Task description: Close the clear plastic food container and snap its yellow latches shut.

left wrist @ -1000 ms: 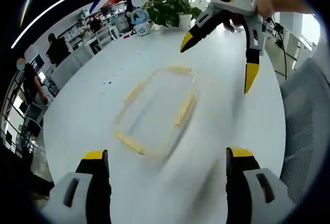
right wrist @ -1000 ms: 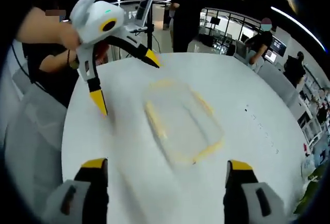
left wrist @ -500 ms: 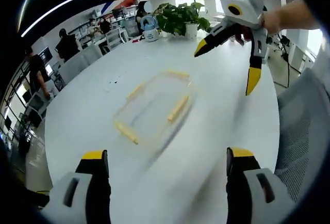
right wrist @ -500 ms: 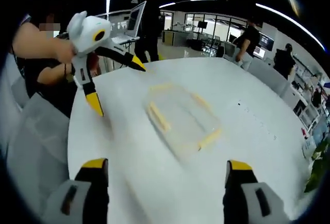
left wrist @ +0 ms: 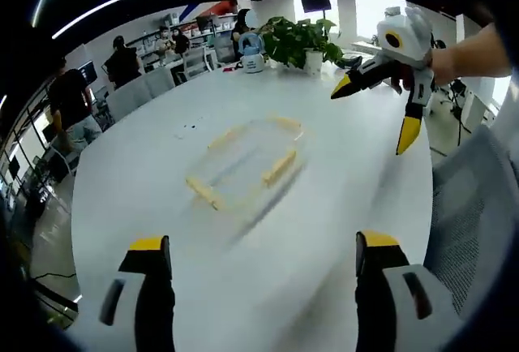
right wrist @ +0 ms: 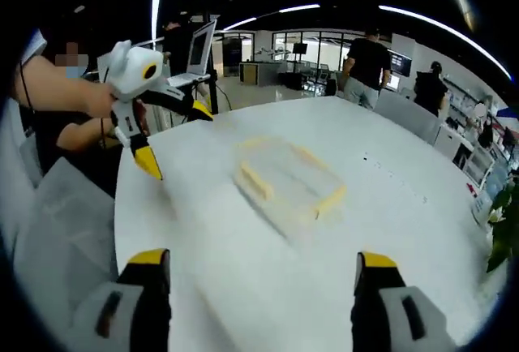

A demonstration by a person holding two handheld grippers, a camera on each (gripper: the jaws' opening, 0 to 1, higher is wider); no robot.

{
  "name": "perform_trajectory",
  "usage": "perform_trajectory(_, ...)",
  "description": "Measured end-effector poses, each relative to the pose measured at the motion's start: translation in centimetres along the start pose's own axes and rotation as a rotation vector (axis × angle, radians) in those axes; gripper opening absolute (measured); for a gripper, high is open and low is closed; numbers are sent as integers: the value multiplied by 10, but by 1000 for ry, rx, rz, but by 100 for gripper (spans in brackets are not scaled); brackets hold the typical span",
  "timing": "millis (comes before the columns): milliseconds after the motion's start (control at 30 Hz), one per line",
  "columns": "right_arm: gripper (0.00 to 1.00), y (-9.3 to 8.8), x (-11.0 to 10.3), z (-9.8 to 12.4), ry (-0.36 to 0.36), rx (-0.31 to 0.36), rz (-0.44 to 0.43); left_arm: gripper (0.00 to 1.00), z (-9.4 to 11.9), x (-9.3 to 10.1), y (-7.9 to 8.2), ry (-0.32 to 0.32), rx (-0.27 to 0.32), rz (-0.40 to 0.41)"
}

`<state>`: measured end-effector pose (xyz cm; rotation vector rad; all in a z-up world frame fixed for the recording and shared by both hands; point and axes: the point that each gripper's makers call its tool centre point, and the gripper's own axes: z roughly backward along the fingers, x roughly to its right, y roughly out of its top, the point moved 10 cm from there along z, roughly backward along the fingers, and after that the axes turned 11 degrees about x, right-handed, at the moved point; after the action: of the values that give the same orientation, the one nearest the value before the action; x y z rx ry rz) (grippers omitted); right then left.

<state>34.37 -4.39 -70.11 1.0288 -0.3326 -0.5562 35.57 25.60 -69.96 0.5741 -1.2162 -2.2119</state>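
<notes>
A clear plastic food container (left wrist: pixel 243 164) with yellow latches lies flat on the white round table (left wrist: pixel 146 206); the right gripper view shows the same container (right wrist: pixel 289 176), blurred by motion. My left gripper (left wrist: pixel 258 256) stands open, well short of it, with nothing between its jaws. My right gripper (right wrist: pixel 256 271) is open too and holds nothing. The right gripper (left wrist: pixel 388 99) also hangs in the air at the upper right of the left gripper view, beyond the container. At the left of the right gripper view the left gripper (right wrist: pixel 166 129) is held by a hand.
A potted plant (left wrist: pixel 302 38) and a blue jug (left wrist: pixel 251 45) stand at the table's far edge. Several people stand or sit around the office. A grey chair back (left wrist: pixel 474 198) is close on the right. A laptop (right wrist: pixel 197 50) sits behind the table.
Both cameras have pulled back and risen, so the container looks smaller and farther. Both grippers stay open. The container itself has not moved.
</notes>
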Motion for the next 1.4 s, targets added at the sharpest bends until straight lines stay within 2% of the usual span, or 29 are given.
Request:
perform_trajectory(167,94,-4,-9,8,-19,24,-19,92,6,8,-7,-1,-4,0)
perform_trajectory(400,94,-16,-22,18,-33,34,-28,92,19,12,-9,32,45,22)
perform_trajectory(800,94,-29,-38,32,-72,71,-68,92,29,33,-21,12,84,67)
perform_trajectory(1067,93,-38,-50,37,-75,89,-87,93,37,40,-24,30,108,63)
perform_trajectory(1400,93,-48,-63,45,-92,109,-102,93,49,47,-40,25,116,90)
